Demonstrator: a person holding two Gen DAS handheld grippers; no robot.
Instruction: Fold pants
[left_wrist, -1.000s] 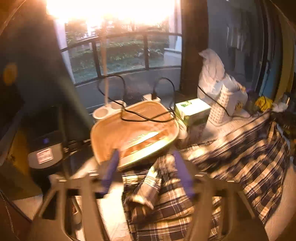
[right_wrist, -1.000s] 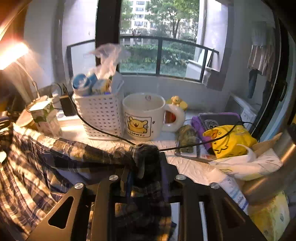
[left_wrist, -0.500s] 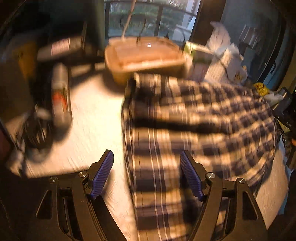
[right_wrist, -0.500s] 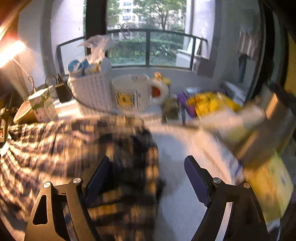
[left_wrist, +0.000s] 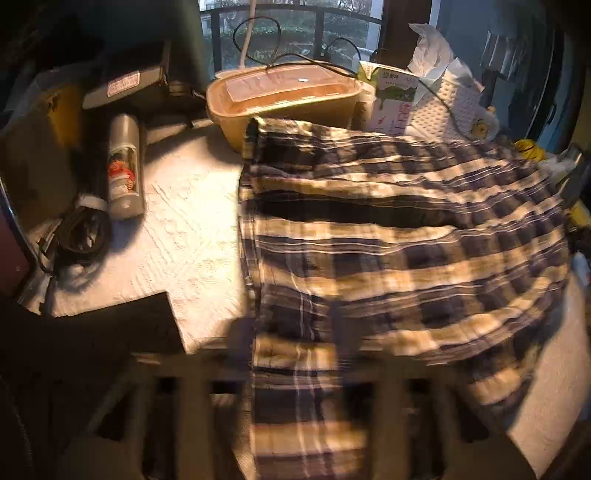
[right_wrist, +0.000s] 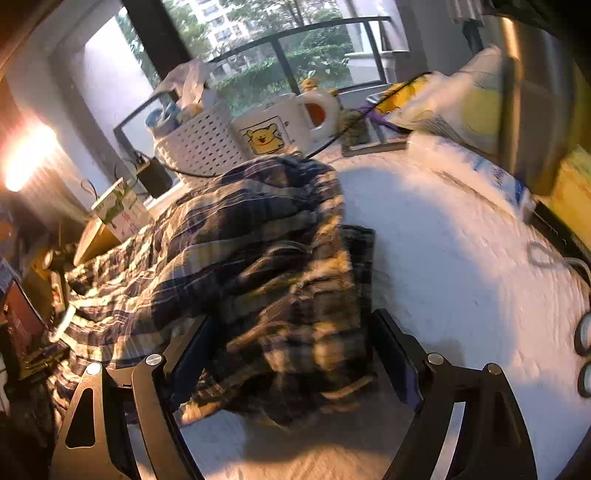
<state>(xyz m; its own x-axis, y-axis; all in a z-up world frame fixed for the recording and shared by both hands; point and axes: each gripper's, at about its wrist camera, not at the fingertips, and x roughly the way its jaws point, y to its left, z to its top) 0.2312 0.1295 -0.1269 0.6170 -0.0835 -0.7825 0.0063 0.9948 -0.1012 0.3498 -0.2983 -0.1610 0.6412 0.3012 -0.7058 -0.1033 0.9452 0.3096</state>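
A white bumpy cloth (left_wrist: 177, 229) covers the table. The checked pants (left_wrist: 388, 251) lie on it, spread wide, with a big dark crease across the middle. In the right wrist view the pants (right_wrist: 258, 258) are bunched up in a heap near the white basket (right_wrist: 199, 147).

A tan tub with a lid (left_wrist: 284, 99) sits at the far edge of the pants and touches them. A milk carton (left_wrist: 395, 99) stands just beside the tub. A big white mug with a yellow bear (right_wrist: 273, 129) stands next to the basket. A gray spray can (left_wrist: 125, 166) lies on its side on the cloth, well apart from the pants. A black cord (left_wrist: 81, 236) is coiled near the can.

The right gripper (right_wrist: 291, 354) has its fingers wide apart. The pants lie between them, but the fingers are not squeezing.

The left gripper (left_wrist: 291, 343) is very blurry. Its fingers sit on either side of a strip of the pants, but I cannot tell if they are pinching it.
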